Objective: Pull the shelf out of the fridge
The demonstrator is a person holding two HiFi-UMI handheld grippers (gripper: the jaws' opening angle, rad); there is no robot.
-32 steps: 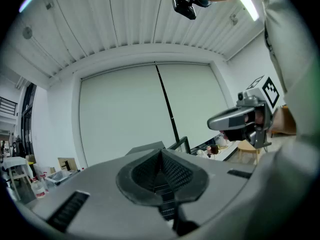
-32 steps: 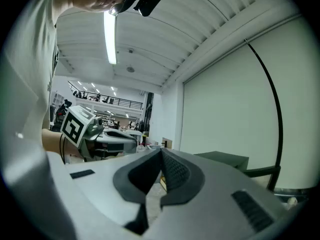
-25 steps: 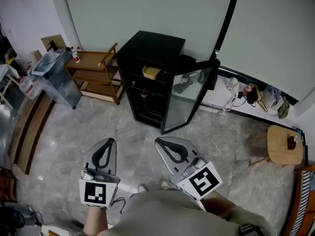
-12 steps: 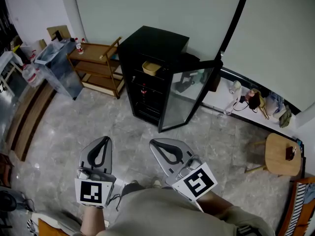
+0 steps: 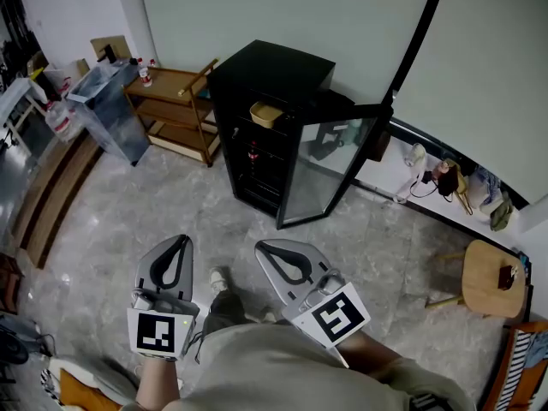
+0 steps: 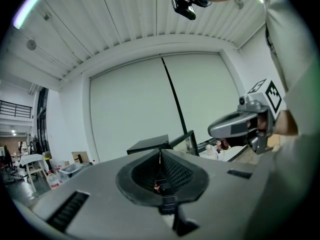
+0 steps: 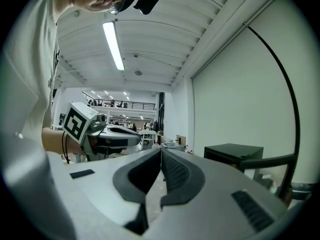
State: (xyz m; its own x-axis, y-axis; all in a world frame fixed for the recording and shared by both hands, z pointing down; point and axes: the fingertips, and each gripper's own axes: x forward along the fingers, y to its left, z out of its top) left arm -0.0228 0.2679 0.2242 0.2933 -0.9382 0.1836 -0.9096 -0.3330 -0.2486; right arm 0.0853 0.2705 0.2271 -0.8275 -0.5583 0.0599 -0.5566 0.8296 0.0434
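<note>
A small black fridge (image 5: 265, 127) stands against the far wall with its glass door (image 5: 330, 171) swung open to the right. Dark wire shelves (image 5: 255, 165) show inside, with a yellow bowl (image 5: 266, 114) on the top one. My left gripper (image 5: 180, 241) and right gripper (image 5: 261, 248) are held side by side near my body, well short of the fridge, both shut and empty. In the left gripper view the fridge (image 6: 150, 145) appears far off beyond the closed jaws, with the right gripper (image 6: 235, 126) beside it. The right gripper view shows the fridge (image 7: 235, 156) at the right.
A wooden rack (image 5: 175, 114) stands left of the fridge, and a clear plastic bin (image 5: 107, 110) beyond it. A round wooden stool (image 5: 491, 279) is at the right. Cables and small items (image 5: 445, 174) lie along the wall ledge. Marble floor (image 5: 171, 212) stretches between me and the fridge.
The view has shifted: the fridge now sits slightly higher and further right in the head view. Both grippers stay shut, drifting a little left and up in the picture.
</note>
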